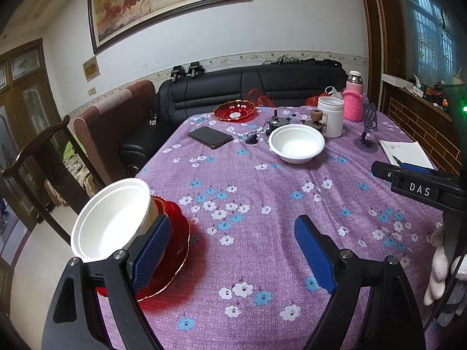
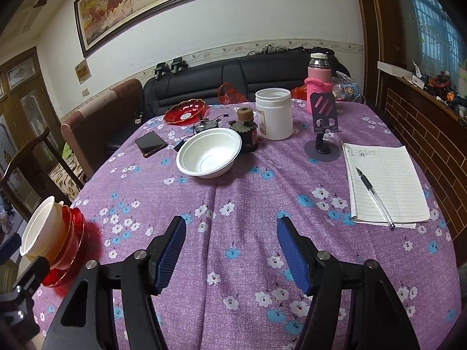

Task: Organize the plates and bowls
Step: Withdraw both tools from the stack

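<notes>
Two grippers: left gripper [image 1: 233,250] spread beside stacked white bowl [image 1: 112,221] on red plate [image 1: 172,259]; right gripper [image 2: 230,252] spread, empty.

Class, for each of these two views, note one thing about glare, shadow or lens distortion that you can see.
Left wrist view: ceiling light glares off the framed painting, and the fisheye lens bends the door frame. Right wrist view: the red plate casts a red tint on the tablecloth, and the corners go black.
</notes>
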A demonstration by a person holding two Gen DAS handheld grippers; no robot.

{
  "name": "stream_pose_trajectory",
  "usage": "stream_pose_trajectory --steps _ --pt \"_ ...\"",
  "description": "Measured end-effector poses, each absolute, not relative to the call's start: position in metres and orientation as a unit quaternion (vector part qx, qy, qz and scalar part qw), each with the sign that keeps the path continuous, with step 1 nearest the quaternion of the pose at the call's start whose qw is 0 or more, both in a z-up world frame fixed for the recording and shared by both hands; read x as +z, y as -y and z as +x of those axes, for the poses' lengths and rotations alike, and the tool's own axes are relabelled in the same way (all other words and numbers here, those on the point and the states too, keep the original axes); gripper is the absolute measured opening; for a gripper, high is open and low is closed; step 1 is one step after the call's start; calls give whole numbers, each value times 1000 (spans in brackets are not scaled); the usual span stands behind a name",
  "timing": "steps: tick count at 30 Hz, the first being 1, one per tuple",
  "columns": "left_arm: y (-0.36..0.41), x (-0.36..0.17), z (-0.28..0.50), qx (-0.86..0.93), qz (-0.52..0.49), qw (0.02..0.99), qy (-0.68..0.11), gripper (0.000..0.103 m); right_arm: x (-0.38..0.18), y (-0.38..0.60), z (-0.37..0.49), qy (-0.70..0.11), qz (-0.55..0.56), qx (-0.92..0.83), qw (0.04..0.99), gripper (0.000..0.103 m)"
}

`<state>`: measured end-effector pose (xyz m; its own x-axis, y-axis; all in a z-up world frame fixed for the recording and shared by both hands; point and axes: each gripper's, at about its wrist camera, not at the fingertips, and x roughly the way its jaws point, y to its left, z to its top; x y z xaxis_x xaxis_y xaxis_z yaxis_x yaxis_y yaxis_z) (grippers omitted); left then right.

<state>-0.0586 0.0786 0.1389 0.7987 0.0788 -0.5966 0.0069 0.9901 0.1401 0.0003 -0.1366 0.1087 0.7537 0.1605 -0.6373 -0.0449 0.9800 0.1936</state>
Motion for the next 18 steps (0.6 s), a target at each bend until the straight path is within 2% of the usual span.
stream_pose_trajectory --steps 6,18 --pt "-82 124 -43 4 46 940 -339 86 108 133 5 -350 74 49 932 69" --pt "-58 97 40 -32 -29 934 -356 86 134 136 32 -342 38 7 939 71"
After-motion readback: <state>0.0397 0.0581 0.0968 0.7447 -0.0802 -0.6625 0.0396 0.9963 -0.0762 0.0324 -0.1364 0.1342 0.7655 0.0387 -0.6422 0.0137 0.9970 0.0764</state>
